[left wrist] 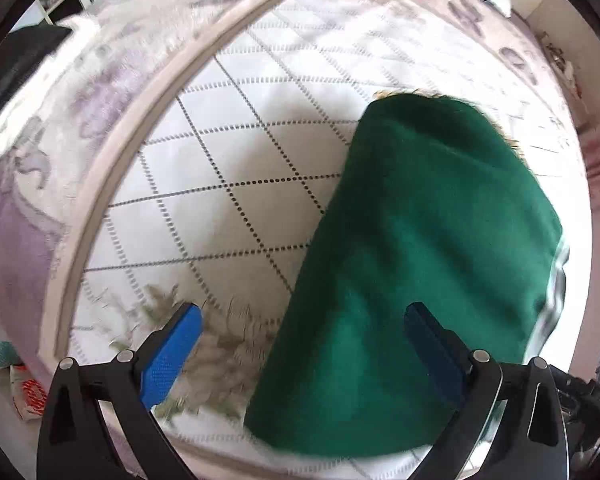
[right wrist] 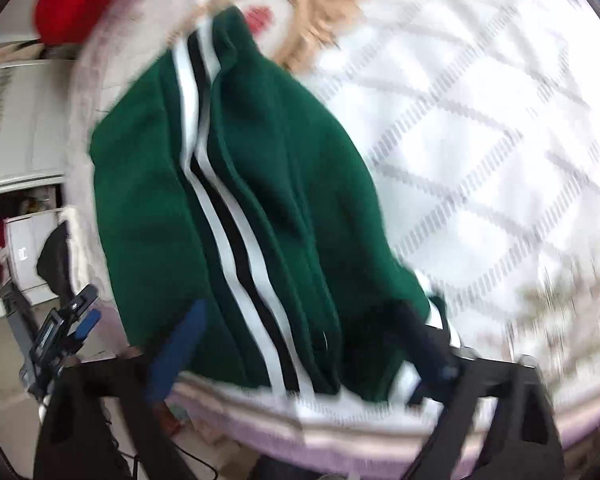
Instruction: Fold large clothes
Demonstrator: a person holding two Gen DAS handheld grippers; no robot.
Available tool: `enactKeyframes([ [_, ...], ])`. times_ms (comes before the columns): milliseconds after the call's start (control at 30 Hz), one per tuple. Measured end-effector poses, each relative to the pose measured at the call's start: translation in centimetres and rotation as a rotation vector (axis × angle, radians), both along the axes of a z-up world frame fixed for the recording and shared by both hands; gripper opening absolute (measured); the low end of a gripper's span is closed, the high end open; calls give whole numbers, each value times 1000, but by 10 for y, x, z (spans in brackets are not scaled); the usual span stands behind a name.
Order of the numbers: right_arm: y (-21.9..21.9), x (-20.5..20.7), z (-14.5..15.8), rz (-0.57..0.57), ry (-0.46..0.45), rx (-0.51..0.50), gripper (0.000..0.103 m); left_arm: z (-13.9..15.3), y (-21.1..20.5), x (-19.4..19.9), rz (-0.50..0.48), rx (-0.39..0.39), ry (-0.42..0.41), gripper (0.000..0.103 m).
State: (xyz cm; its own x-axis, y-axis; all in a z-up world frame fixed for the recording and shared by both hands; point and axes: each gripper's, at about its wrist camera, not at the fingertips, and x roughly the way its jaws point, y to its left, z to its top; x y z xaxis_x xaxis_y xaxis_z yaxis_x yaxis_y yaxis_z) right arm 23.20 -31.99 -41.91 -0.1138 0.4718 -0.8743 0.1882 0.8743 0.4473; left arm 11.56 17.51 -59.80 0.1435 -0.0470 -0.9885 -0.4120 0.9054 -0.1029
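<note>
likely soft and floppy, the green track garment (left wrist: pixel 412 248) on the bed's (left wrist: pixel 236 152) near edge suits a hem grip; left gripper (left wrist: pixel 300 344) and right gripper (right wrist: pixel 300 344) both gape wide, holding nothing.

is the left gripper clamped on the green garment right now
No: the left gripper stands wide open, its blue fingers apart over the green garment lying on the bed.

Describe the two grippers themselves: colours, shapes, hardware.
The left gripper has two blue fingers with a dimpled texture on black triangular arms with cut-outs and silver round pins. The right gripper looks alike, though blurred: blue fingers, black arms. No sleeves visible.
</note>
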Motion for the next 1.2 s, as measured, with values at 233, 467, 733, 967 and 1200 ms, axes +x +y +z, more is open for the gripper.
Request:
enactKeyframes([
  [233,-2,37,-9,25,-113,-97,101,-34,-2,32,-24,-171,-35,103],
  [467,4,61,-77,6,-23,171,103,-39,-15,60,-93,-278,-52,103],
  [733,62,93,-77,-18,-32,293,43,-7,-21,69,-131,-200,-147,79],
  [967,60,147,-31,-41,-111,281,36,15,-26,113,-161,-240,-178,76],
  [1200,21,250,8,-36,-183,243,36,19,-45,219,-172,-267,-237,76],
])
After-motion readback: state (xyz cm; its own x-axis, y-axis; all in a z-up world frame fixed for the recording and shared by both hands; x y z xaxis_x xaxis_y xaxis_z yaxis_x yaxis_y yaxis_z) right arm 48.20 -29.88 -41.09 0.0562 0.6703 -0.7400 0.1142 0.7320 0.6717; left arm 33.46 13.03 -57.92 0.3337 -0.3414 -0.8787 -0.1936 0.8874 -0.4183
